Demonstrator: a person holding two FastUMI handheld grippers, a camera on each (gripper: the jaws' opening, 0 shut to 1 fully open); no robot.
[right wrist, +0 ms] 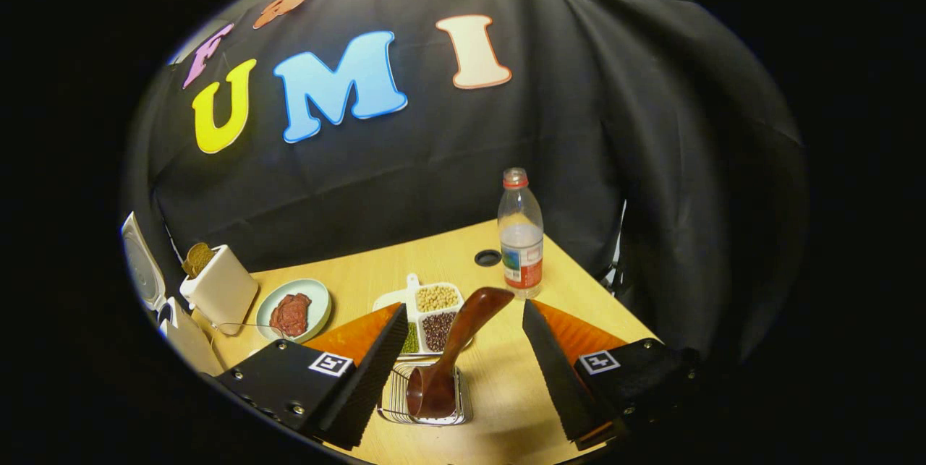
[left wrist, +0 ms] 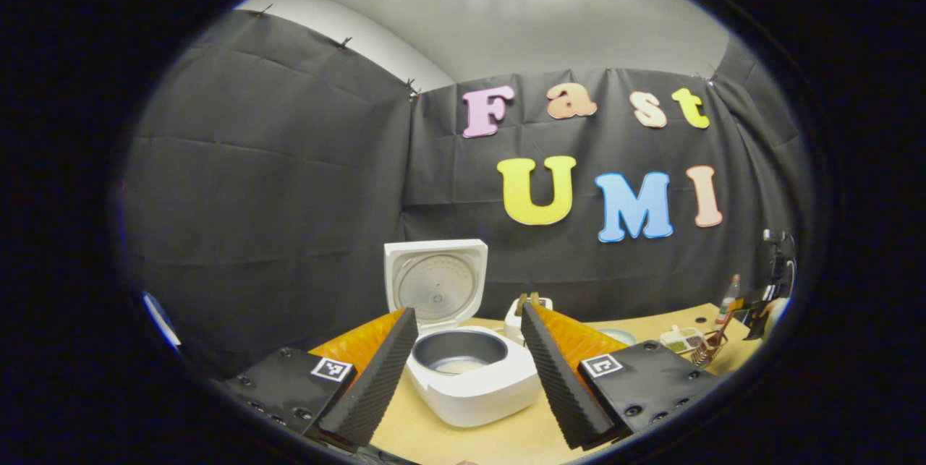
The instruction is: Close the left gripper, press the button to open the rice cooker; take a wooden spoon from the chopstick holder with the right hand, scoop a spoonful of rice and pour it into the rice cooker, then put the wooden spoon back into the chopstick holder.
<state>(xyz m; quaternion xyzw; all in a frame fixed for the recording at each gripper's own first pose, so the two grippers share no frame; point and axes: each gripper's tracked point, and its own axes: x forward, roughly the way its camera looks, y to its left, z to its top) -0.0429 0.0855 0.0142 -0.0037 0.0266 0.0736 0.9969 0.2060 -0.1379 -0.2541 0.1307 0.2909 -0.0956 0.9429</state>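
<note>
While rice cooker [left wrist: 470, 371] stands lid-up, both grippers' fingers spread; wooden spoon [right wrist: 452, 356] sits in chopstick holder [right wrist: 427, 396], untouched.

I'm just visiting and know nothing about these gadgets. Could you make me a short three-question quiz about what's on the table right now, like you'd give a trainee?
1. True or false: the rice cooker has its lid shut.
2. Multiple choice: where is the wooden spoon? A) standing in the wire chopstick holder; B) clamped in the right gripper; C) lying on the plate.
3. Fill in: the water bottle stands on the table with a ____ cap.

Key
1. False: the lid stands up and the inner pot is exposed.
2. A: the right gripper's fingers are spread on either side, not touching it.
3. Red.
</note>
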